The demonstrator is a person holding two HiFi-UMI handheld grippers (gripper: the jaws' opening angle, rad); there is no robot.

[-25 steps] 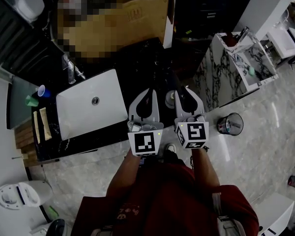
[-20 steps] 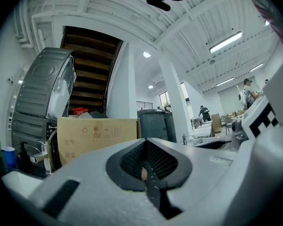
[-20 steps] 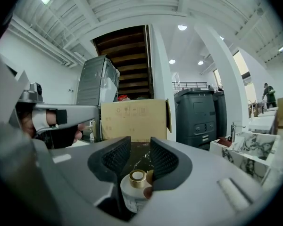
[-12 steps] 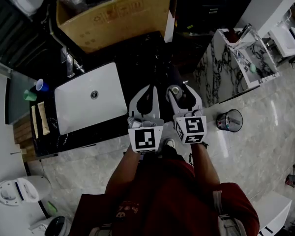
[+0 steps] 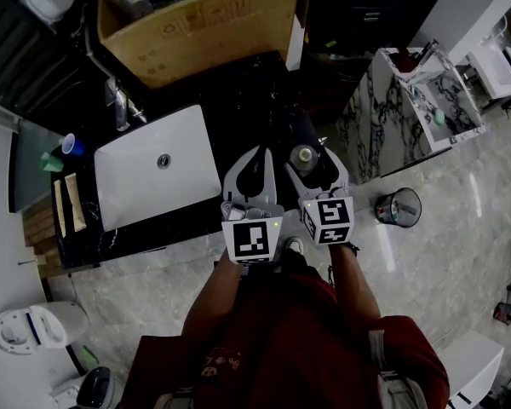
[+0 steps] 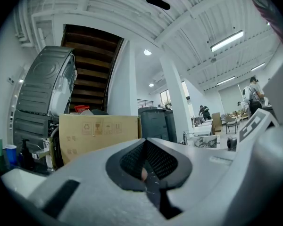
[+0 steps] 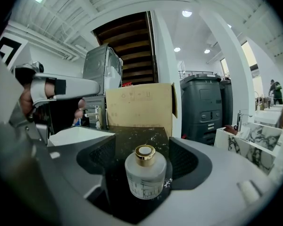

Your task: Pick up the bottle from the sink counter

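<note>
Your right hand-held gripper (image 5: 307, 148) is released: its jaws have just been opening and now stand wide, with the bottle (image 7: 145, 174) between them. In the right gripper view the black ribbed pads (image 7: 100, 155) stand off from the glass on both sides, so nothing grips it. The bottle is a short round one of frosted glass with a gold collar and a white top. It stands upright on the black speckled desk (image 5: 249, 107), to the right of the white sink (image 5: 132, 190) and close to the desk's near edge.

Your left hand-held gripper (image 5: 256, 155) is clenched on nothing, its jaws meeting tip to tip. It hangs just left of the right one, over the strip of desk between the sink and the bottle, and it points level toward the far side.

At the far left corner of the sink stands the chrome tap (image 5: 119, 109). Left of it are a blue cup (image 5: 71, 146) and a green cup (image 5: 52, 164), side by side. A large cardboard box (image 5: 206, 31) stands at the far side of the desk. On the pale floor to the right of the desk is a small round bin (image 5: 398, 208)
</note>
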